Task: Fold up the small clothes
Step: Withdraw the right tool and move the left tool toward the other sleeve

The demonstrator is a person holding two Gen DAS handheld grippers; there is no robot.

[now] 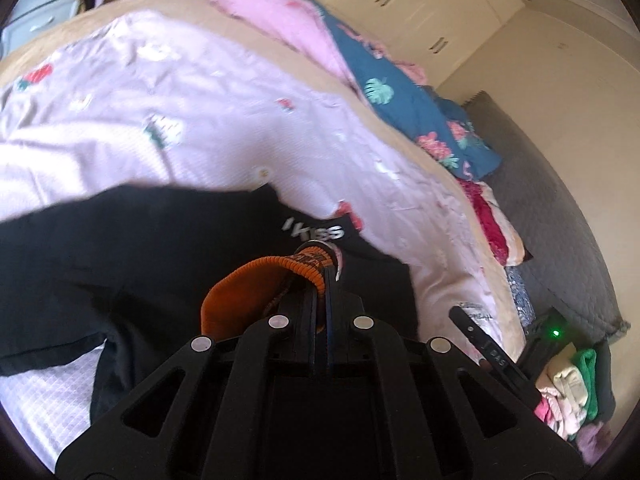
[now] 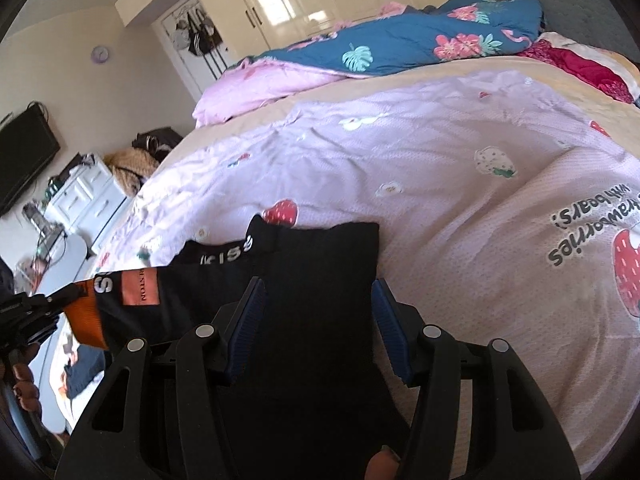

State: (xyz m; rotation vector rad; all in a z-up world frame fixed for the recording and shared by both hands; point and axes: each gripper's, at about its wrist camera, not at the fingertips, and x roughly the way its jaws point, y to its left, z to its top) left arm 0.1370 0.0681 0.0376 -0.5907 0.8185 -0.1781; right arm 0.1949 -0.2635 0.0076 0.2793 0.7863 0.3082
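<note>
black garment (image 1: 160,264) read "KISS" in white | its orange patch (image 2: 140,291) read "…RESTON", start hidden | pink bedspread (image 2: 440,208) read, upside down, "…trawberries with bears;" | right-hand device read "DAS"

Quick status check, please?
Left gripper shut on orange waistband. Right gripper open around black garment. Nothing in the way.

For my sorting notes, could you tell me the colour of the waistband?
The waistband is orange, clearest in the left wrist view.
</note>
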